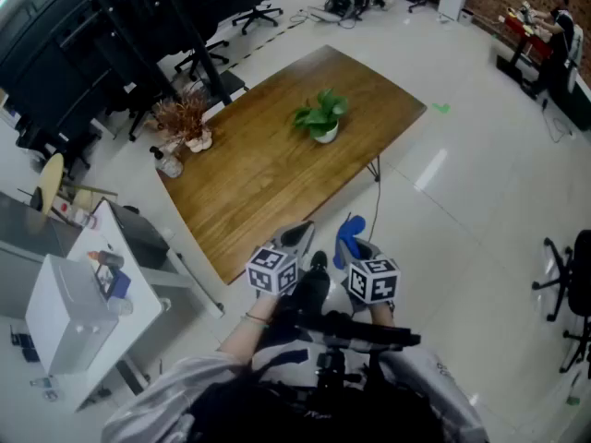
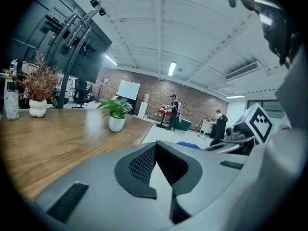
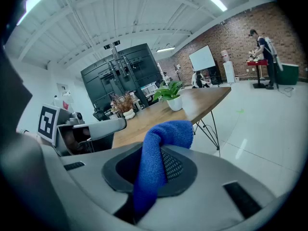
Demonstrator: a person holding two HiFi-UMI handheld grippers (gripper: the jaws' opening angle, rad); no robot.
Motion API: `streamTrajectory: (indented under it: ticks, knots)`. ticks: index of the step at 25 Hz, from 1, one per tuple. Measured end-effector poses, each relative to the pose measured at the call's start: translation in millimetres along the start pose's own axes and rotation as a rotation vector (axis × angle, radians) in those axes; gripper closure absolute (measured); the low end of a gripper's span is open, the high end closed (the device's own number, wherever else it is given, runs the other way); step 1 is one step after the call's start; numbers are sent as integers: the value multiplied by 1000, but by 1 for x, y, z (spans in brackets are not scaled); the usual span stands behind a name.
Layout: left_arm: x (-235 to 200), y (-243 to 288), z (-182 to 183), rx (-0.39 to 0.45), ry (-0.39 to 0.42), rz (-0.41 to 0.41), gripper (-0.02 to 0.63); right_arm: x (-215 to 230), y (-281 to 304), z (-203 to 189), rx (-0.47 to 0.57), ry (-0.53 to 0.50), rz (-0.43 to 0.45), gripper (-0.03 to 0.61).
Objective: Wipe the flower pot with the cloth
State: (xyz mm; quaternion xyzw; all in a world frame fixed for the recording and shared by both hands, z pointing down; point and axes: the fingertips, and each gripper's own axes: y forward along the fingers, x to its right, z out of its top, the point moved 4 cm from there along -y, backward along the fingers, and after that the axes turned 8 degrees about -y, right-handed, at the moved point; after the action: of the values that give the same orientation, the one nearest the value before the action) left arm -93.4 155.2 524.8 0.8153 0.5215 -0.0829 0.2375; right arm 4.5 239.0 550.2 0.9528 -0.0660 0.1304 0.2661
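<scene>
A white flower pot (image 1: 325, 135) with a green leafy plant stands on the far half of the wooden table (image 1: 268, 192); it also shows as the pot (image 2: 116, 123) in the left gripper view and the pot (image 3: 175, 103) in the right gripper view. Both grippers hang off the table's near corner, well short of the pot. My right gripper (image 1: 351, 244) is shut on a blue cloth (image 3: 159, 153) that sticks up between its jaws. My left gripper (image 1: 297, 238) is just to its left, shut with nothing in it (image 2: 156, 147).
A white pot with a dried reddish plant (image 1: 189, 125) and a small bottle (image 1: 169, 162) stand at the table's left corner. A white cabinet (image 1: 74, 312) stands at the near left, office chairs (image 1: 259, 12) beyond the table, and a person (image 1: 559, 21) far right.
</scene>
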Motion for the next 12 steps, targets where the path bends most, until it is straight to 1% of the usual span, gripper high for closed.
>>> streamTrajectory:
  ticks: [6,12]
  knots:
    - [-30,42,18,11,-21,7,607,31,30,26,-9,-10,-5,522]
    - [-69,97,53,7,-41,9,607,63,65,65,-24,-11,-21,522]
